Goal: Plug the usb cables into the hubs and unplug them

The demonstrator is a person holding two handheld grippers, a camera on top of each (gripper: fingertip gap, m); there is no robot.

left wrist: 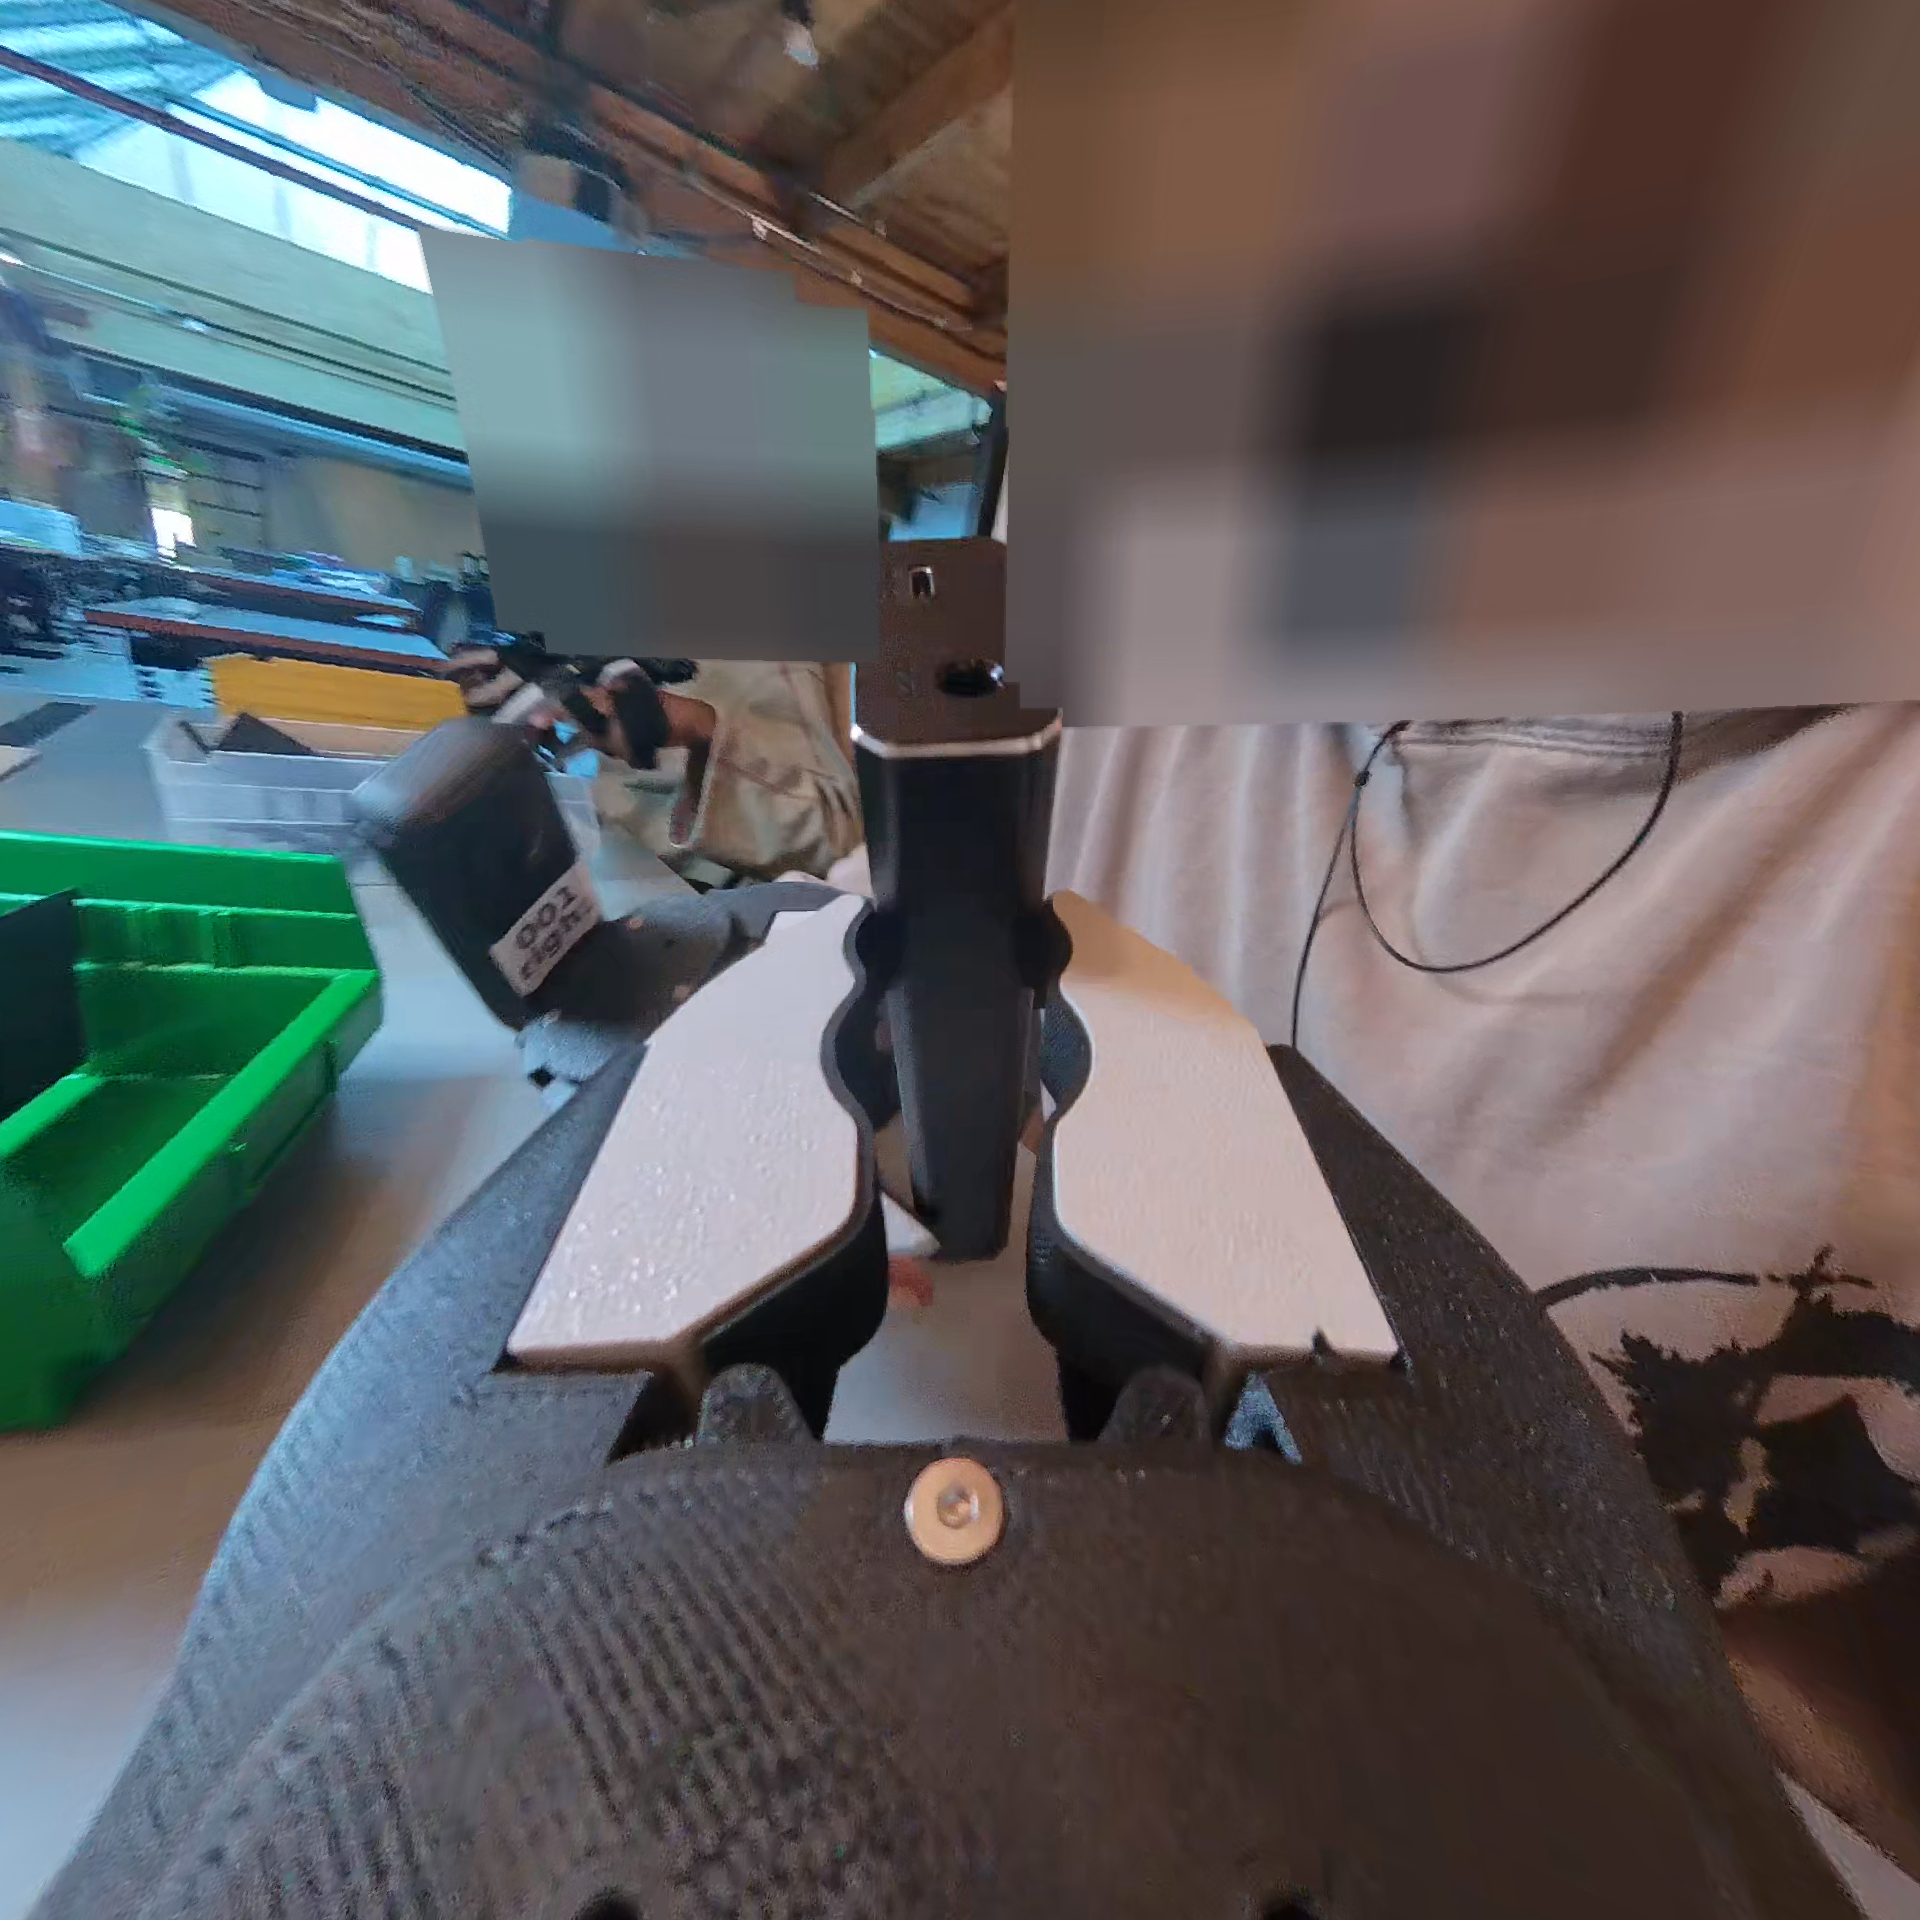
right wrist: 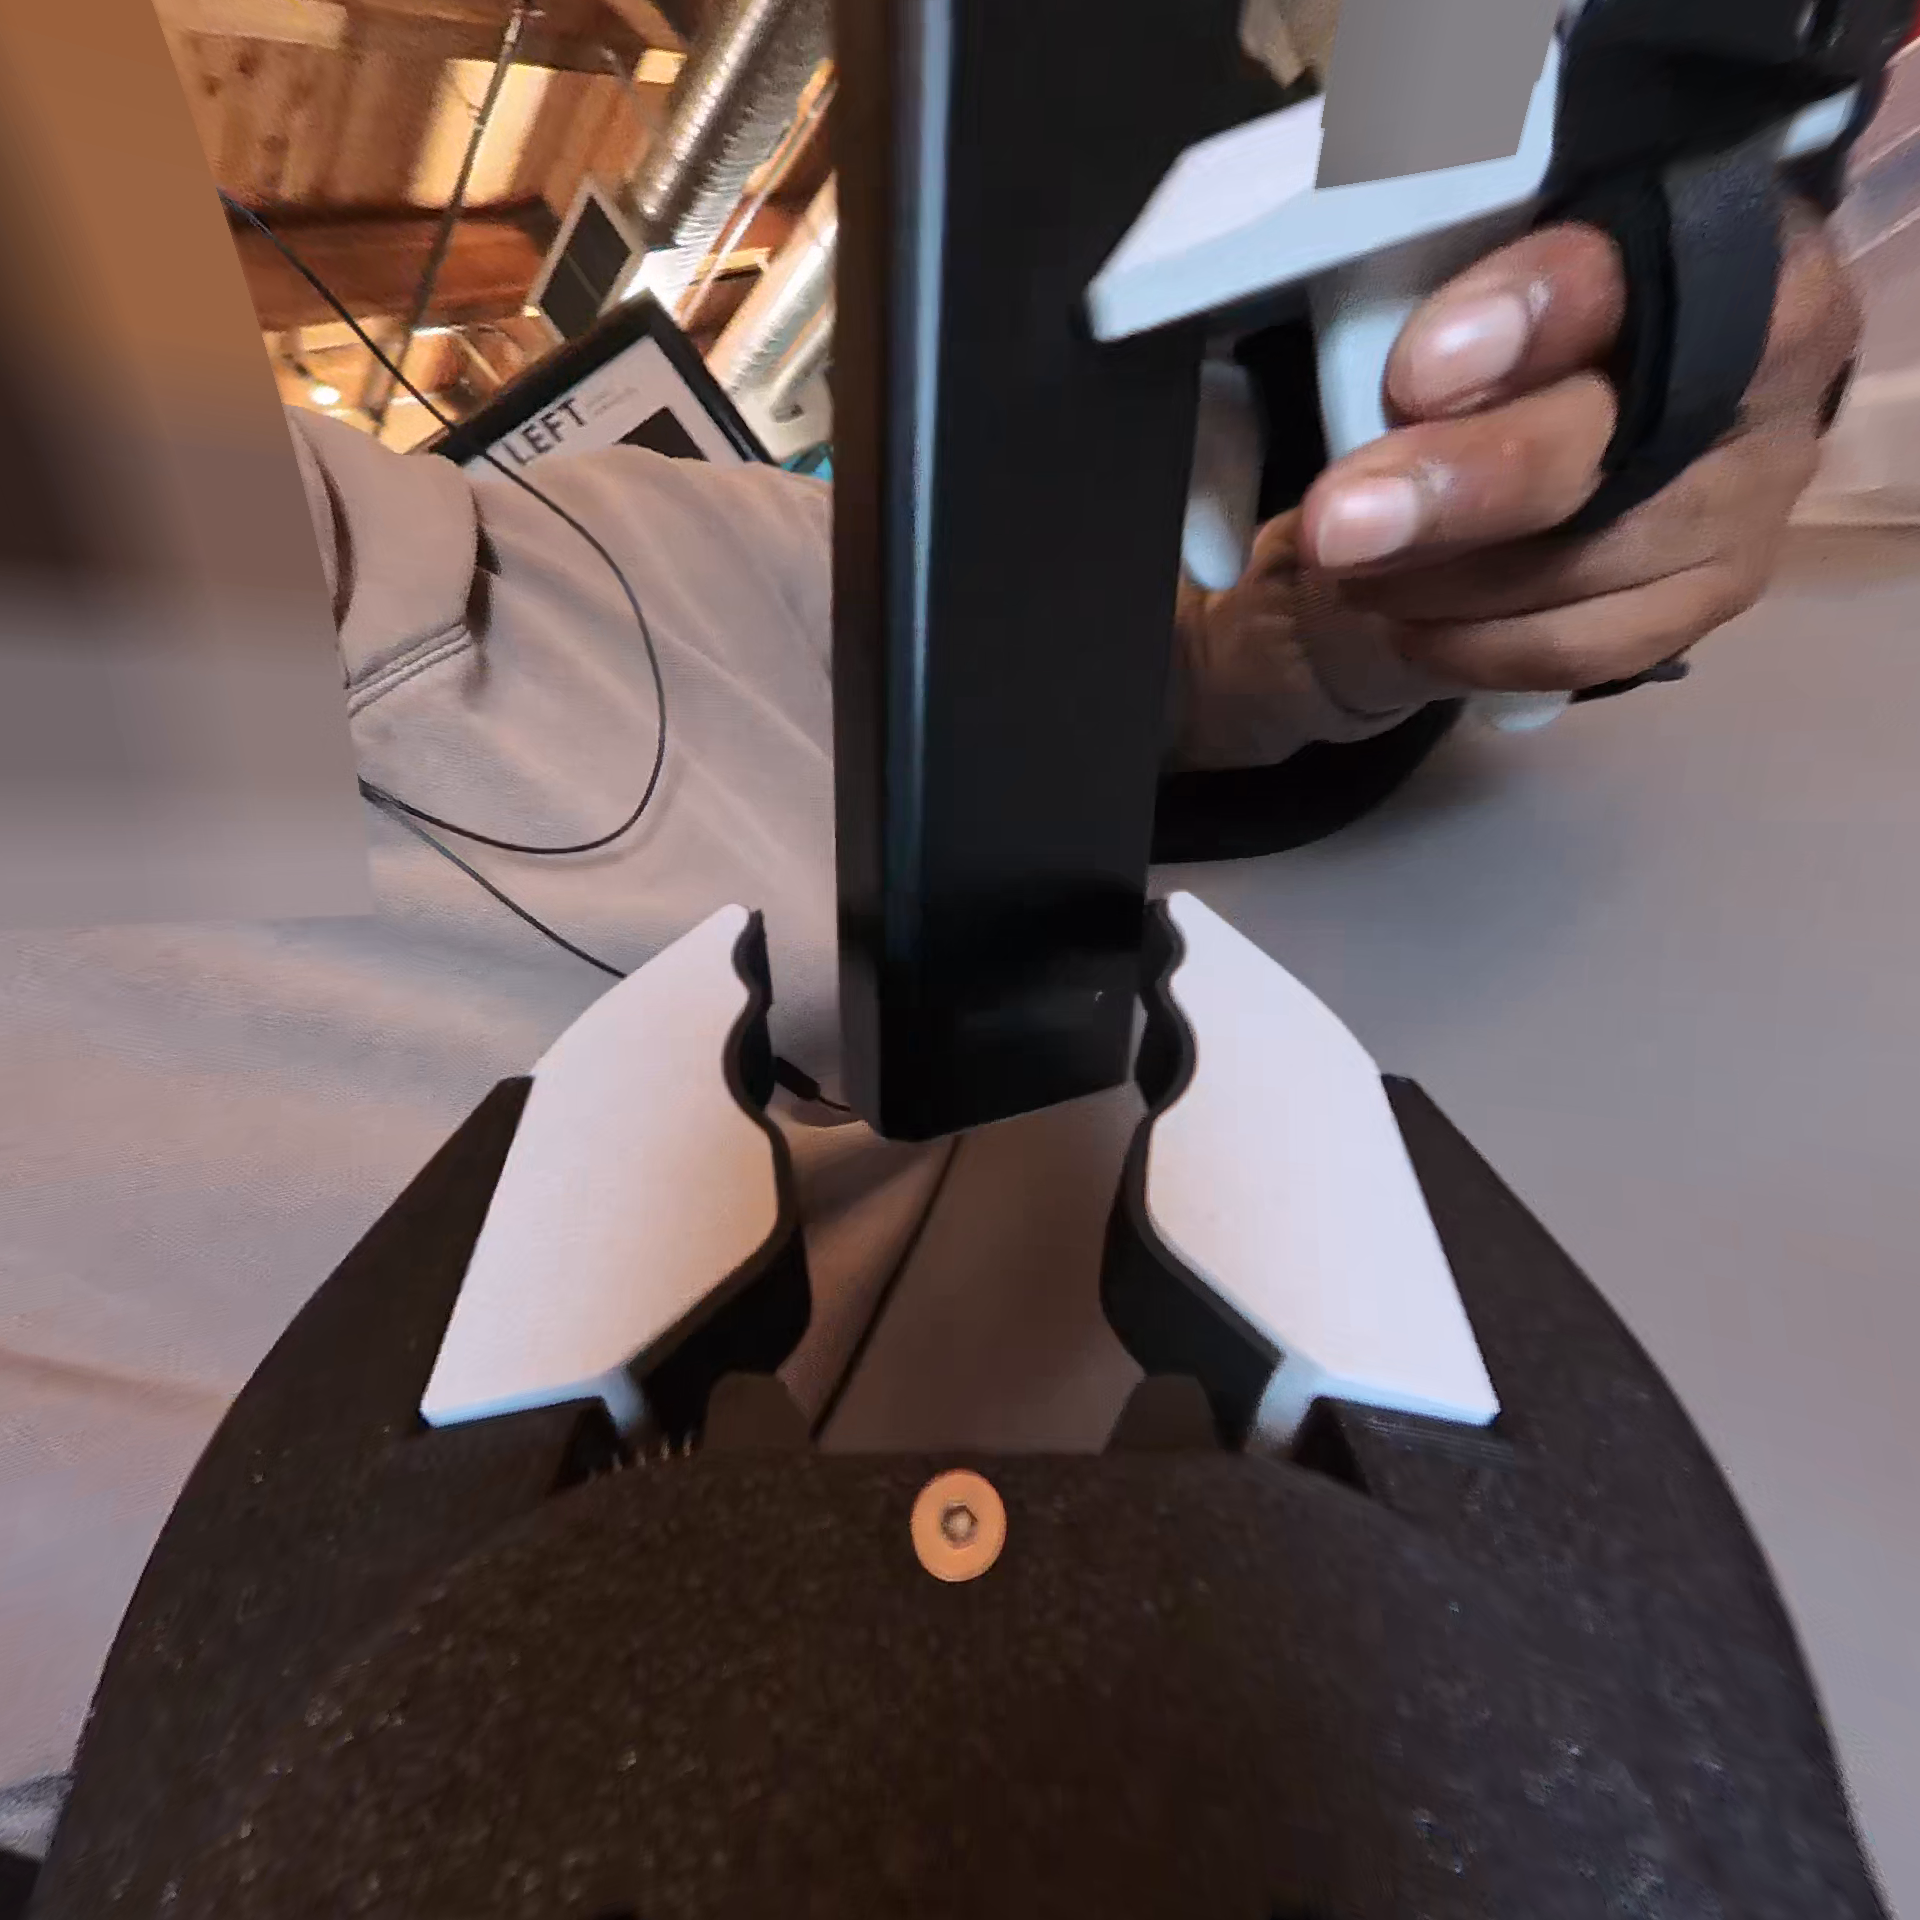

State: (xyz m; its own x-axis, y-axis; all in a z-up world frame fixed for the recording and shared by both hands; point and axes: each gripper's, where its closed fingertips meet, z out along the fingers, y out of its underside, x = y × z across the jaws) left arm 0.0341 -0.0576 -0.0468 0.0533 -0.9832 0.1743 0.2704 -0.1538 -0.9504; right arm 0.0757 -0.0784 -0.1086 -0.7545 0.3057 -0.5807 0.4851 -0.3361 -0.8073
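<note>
My left gripper [left wrist: 961,904] is shut on a black plug body with a silver rim [left wrist: 956,987]. The plug points up into a black hub end with small openings [left wrist: 940,634]. In the right wrist view the hub [right wrist: 1008,623] is a long black bar standing between the jaws of my right gripper [right wrist: 961,925]. The right pad touches the hub. A narrow gap shows between the hub and the left pad. The left gripper's white finger [right wrist: 1247,249] reaches toward the hub's far part, held by a hand [right wrist: 1507,468]. The right gripper's body [left wrist: 488,862] shows low on the left.
A green plastic bin [left wrist: 208,1039] stands on the table at the left, with a white bin [left wrist: 239,779] behind it. A person in a beige shirt [left wrist: 1455,1039] with a thin black cord [left wrist: 1340,935] sits close ahead. Grey table [right wrist: 1558,1039] lies to the right. Left tips to right tips: about 8 centimetres.
</note>
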